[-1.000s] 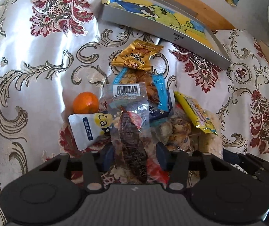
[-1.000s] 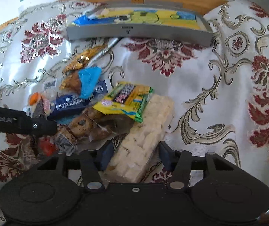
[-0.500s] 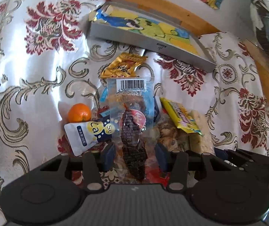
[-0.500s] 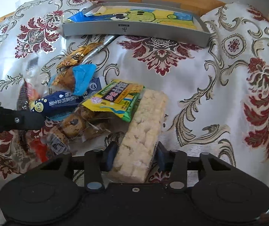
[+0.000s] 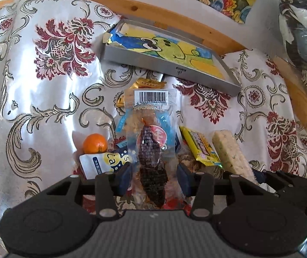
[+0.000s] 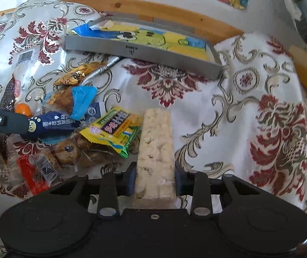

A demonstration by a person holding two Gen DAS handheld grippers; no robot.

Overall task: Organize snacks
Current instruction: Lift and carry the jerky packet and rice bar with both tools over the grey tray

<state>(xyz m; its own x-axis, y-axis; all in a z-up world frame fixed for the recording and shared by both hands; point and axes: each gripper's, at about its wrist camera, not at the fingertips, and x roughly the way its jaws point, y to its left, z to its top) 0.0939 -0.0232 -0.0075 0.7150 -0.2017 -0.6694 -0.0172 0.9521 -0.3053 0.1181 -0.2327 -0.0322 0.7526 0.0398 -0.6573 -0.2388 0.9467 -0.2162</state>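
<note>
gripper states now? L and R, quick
Left gripper: shut on the clear packet of dark dried snack, lifted.
Right gripper: shut on the pale puffed-rice bar.

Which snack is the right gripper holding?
The pale crumbly bar, clamped in the right gripper. It is plain cream-coloured; the snacks beside it have bright printed wrappers.

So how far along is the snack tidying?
Early on: no loose snack seems to be in the grey tray yet. In hand: the left gripper holds a clear packet, the right gripper a pale bar. Left on the cloth: an orange, a yellow packet and several others.
</note>
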